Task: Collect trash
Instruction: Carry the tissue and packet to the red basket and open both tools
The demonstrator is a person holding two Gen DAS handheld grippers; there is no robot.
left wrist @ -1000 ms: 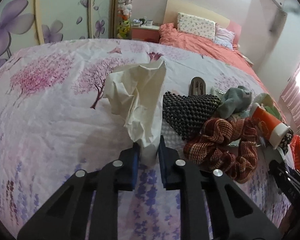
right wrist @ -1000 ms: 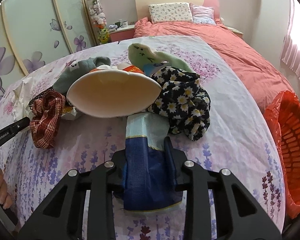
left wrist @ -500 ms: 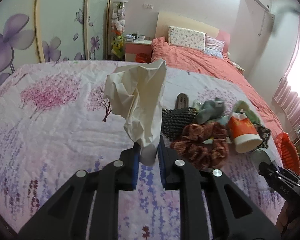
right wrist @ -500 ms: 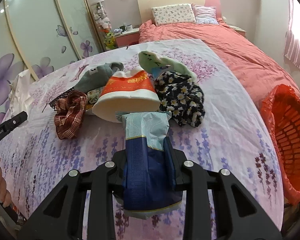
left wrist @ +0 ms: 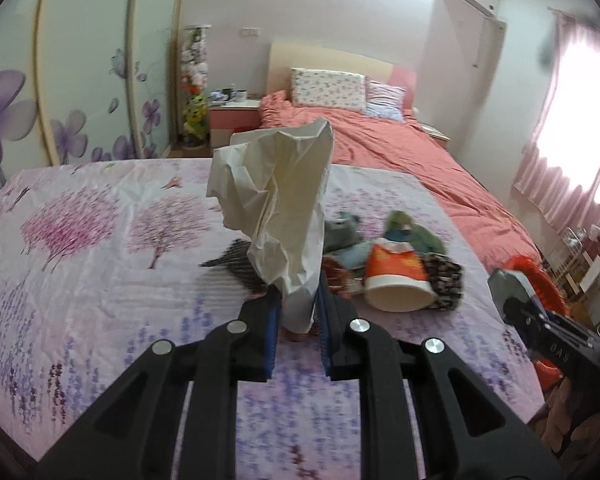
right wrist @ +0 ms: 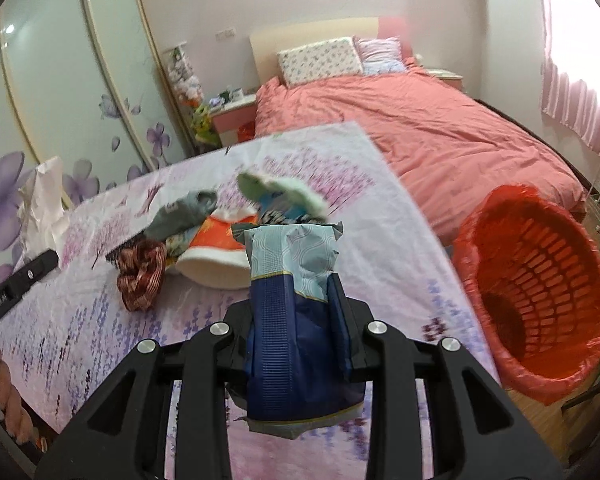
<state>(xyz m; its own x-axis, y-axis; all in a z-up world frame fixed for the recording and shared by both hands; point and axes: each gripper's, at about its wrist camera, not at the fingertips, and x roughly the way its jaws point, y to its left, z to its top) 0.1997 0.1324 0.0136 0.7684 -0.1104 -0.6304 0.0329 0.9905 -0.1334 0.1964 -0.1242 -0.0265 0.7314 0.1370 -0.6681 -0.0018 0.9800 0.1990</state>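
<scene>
Crumpled tissue (left wrist: 278,216) clamped in L hand-held gripper (left wrist: 296,312); blue wrapper (right wrist: 296,320) clamped in R hand-held gripper (right wrist: 298,328).

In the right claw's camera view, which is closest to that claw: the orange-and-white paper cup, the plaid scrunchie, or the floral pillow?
1. Orange-and-white paper cup, just ahead on the sheet.
2. Plaid scrunchie, farther left.
3. Floral pillow, far back at the headboard.

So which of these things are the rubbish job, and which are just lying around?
Part of the job:
- crumpled white paper in left tongs
- blue foil wrapper in right tongs
- orange lined bin

Lying about:
- socks, scrunchie
- orange paper cup
</scene>
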